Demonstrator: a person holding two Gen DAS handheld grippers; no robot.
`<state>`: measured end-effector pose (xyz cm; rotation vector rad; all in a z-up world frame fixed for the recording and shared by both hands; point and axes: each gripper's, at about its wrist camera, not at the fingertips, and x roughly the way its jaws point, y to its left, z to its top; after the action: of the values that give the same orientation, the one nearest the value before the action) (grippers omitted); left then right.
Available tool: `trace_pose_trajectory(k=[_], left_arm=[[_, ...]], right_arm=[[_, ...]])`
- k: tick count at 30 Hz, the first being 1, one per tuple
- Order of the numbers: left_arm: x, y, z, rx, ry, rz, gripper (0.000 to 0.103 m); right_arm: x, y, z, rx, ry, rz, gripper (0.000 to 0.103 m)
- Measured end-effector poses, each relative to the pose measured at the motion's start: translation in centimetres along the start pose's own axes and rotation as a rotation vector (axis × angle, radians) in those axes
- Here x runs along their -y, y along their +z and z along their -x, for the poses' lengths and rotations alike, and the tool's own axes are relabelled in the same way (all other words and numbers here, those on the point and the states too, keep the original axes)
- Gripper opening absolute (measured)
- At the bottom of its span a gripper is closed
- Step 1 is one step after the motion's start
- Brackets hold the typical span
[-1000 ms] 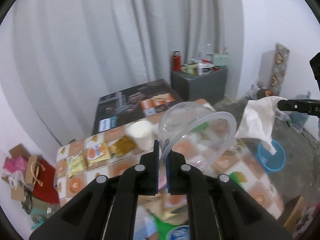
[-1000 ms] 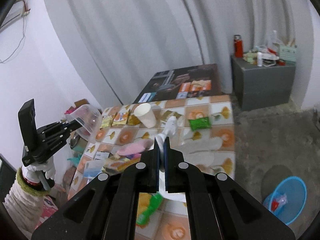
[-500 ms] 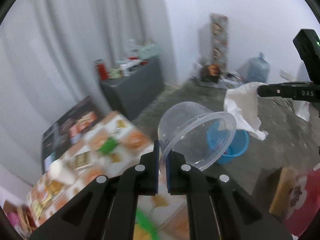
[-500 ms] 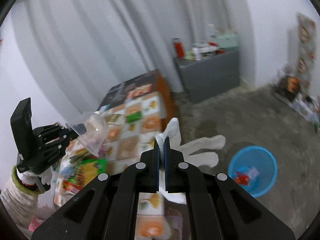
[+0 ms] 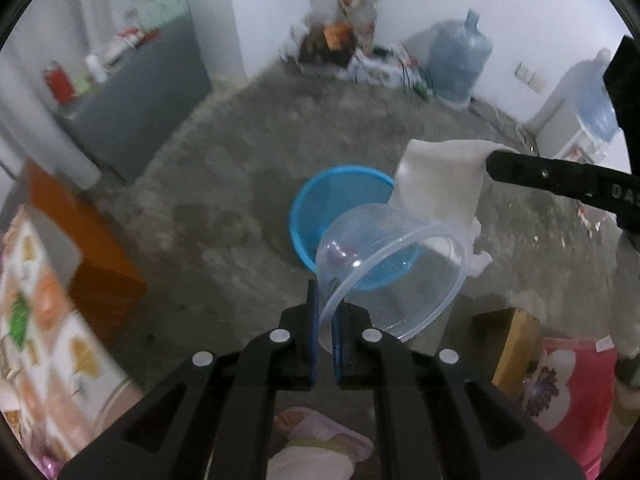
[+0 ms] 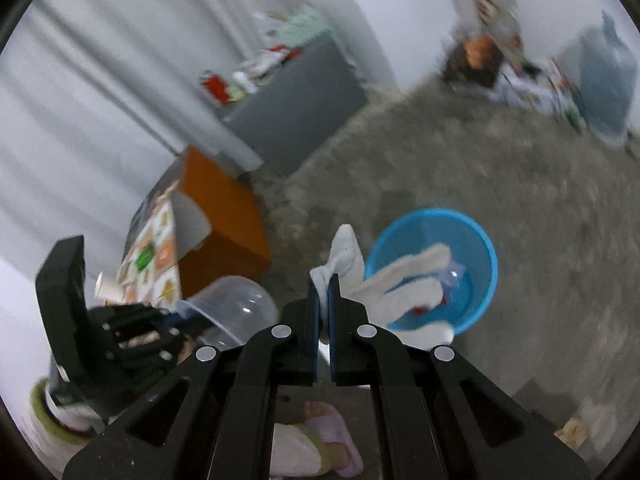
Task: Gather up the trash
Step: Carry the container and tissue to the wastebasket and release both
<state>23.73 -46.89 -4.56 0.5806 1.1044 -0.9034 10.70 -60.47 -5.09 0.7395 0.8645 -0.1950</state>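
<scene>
My left gripper [image 5: 325, 300] is shut on the rim of a clear plastic bowl [image 5: 394, 270], which hangs tilted over a blue basket [image 5: 320, 200] on the concrete floor. The right gripper [image 6: 323, 283] is shut on a white glove [image 6: 396, 280] that droops over the same blue basket [image 6: 480, 240]; some trash lies inside it. In the left wrist view the right gripper's black fingers [image 5: 540, 174] come in from the right, pinching the white glove [image 5: 440, 176]. Low on the left of the right wrist view, the left gripper [image 6: 176, 316] appears with the clear bowl [image 6: 236, 308].
A table with a patterned cloth [image 5: 36, 300] and an orange box [image 5: 88, 248] stand at the left. A grey cabinet [image 5: 132, 96] is against the wall, water jugs [image 5: 460, 60] at the back. A cardboard piece [image 5: 512, 344] and red cloth [image 5: 572, 384] lie right. A person's slippered foot [image 6: 324, 436] is below.
Both grippers have swung away from the table and tipped down toward the floor. The blue basket now lies right beneath the bowl and the glove.
</scene>
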Motion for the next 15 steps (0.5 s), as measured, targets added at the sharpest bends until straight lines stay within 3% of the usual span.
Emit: trace_pose_trajectory(k=[7, 9, 12, 15], left_arm=[[0.1, 4.1, -9.3, -0.079, 0.008, 0.056, 0.006], [-0.6, 4.7, -11.3, -0.099, -0.005, 0.11, 0.019], [-2.0, 5.2, -13.6, -0.099, -0.046, 0.246, 0.043], [-2.0, 5.3, -13.6, -0.078, -0.044, 0.256, 0.046]], right_arm=[[4.4, 1.3, -4.5, -0.023, -0.109, -0.103, 0.005], [6.0, 1.4, -5.7, -0.034, -0.133, -0.163, 0.009], [7.9, 1.1, -7.0, -0.051, -0.174, -0.211, 0.031], [8.8, 0.7, -7.2, -0.048, -0.203, -0.223, 0.032]])
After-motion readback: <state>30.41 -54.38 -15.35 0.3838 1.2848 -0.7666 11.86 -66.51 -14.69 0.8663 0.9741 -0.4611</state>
